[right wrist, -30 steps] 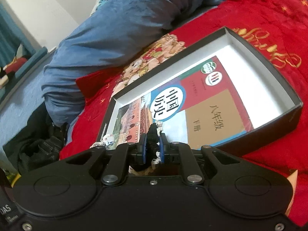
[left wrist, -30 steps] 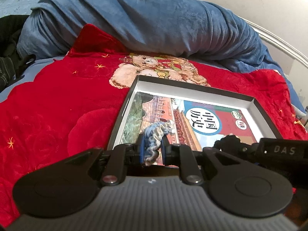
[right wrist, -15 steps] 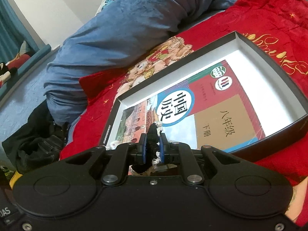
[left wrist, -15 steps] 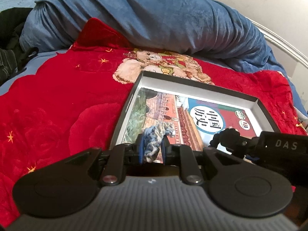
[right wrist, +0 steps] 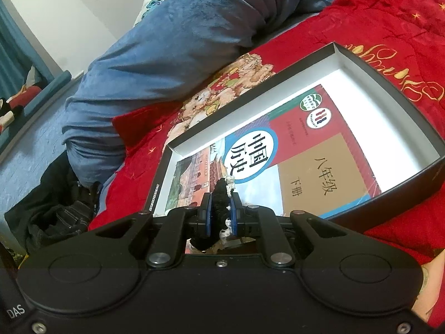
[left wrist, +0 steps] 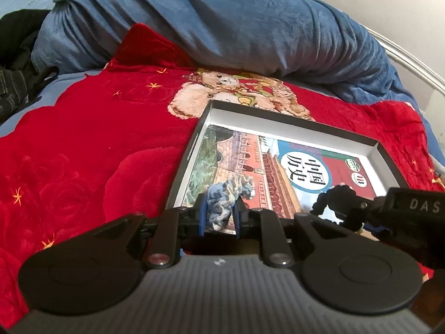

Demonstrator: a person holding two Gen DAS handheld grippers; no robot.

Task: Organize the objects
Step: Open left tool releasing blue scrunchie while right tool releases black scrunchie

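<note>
A shallow black box with white inner walls [left wrist: 278, 121] [right wrist: 345, 64] lies on the red blanket and holds a textbook [left wrist: 292, 172] [right wrist: 300, 150]. My left gripper [left wrist: 219, 211] is shut on a blue-and-grey braided cord [left wrist: 228, 192], held just above the box's near left edge. My right gripper [right wrist: 221, 211] is shut on a black braided cord with white trim [right wrist: 221, 197], over the box's near edge. In the left wrist view the right gripper with its black cord [left wrist: 336, 203] sits at the right, close beside the left one.
A red blanket [left wrist: 83, 153] with a teddy-bear print [left wrist: 230, 91] covers the bed. A rolled blue quilt [left wrist: 222, 22] lies along the far side by the wall. Dark clothes [right wrist: 55, 208] are heaped at the left.
Both grippers have moved a little forward and up toward the box, each still holding its cord. The box and book have not moved.
</note>
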